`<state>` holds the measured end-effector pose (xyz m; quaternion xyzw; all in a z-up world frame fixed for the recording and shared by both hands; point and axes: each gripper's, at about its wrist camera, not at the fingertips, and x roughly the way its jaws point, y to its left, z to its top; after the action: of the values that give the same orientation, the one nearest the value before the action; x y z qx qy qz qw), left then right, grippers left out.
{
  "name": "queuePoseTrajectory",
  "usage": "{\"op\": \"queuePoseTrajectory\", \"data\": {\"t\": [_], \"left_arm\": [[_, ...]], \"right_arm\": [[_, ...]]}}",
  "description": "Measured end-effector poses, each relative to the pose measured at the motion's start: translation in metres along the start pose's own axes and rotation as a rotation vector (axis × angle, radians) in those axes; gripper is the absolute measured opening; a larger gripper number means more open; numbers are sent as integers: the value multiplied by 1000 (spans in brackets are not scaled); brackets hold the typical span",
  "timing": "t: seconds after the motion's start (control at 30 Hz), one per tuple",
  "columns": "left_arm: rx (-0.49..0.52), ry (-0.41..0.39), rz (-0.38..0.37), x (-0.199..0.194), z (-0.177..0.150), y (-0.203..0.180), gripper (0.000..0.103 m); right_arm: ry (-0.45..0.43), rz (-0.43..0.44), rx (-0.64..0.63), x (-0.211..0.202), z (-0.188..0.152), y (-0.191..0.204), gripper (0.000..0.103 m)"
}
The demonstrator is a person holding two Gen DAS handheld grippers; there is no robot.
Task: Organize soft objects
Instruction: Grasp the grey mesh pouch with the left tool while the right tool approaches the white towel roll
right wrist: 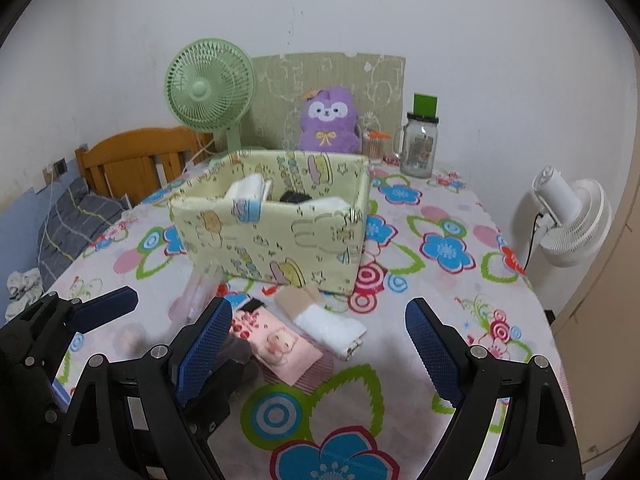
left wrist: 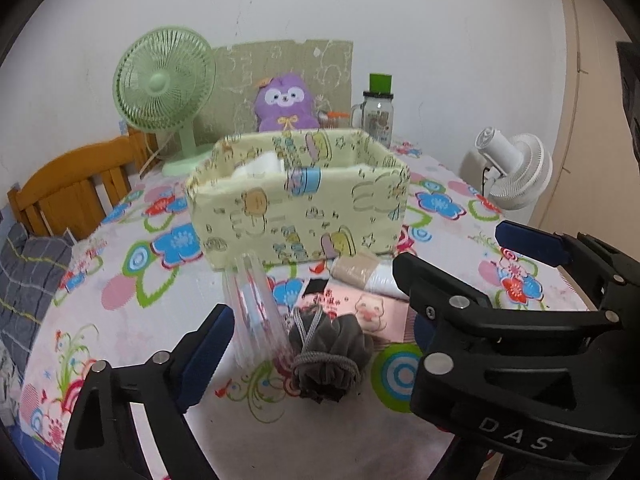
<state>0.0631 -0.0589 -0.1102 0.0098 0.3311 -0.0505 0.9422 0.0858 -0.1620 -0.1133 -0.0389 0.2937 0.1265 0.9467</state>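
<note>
Both left tongs (left wrist: 320,344) and right tongs (right wrist: 320,352) gape wide, empty; "DAS" marks the right. Grey drawstring pouch (left wrist: 326,354) and pink piglet towel (right wrist: 278,350) lie before the fabric box (right wrist: 276,232).

The left hand-held gripper (left wrist: 312,344) has its jaws spread wide — one blue-padded finger (left wrist: 206,354) low on the left. The right hand-held gripper (right wrist: 320,344) is spread wide too, both padded fingers (right wrist: 430,350) pointing forward and apart — the two tools sit side by side, close together.
</note>
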Motion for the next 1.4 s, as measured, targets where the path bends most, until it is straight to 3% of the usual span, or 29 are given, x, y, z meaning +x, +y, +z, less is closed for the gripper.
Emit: {"op": "queuePoseTrajectory", "data": {"t": [0.27, 0.4, 0.5, 0.73, 1.07, 1.4], "left_arm": [[-6, 60, -19, 17, -10, -2, 76], [-7, 85, -38, 23, -13, -2, 62], [5, 91, -36, 26, -14, -4, 51], [2, 92, -41, 30, -11, -1, 38], [8, 74, -26, 36, -1, 2, 36], [10, 93, -21, 52, 4, 2, 35]], "right_arm": [[50, -3, 3, 16, -11, -2, 90], [69, -3, 5, 23, -15, -2, 90], [81, -3, 4, 27, -17, -2, 90], [99, 11, 28, 37, -15, -5, 90], [124, 6, 63, 56, -6, -11, 90], [170, 56, 92, 79, -3, -15, 81]]}}
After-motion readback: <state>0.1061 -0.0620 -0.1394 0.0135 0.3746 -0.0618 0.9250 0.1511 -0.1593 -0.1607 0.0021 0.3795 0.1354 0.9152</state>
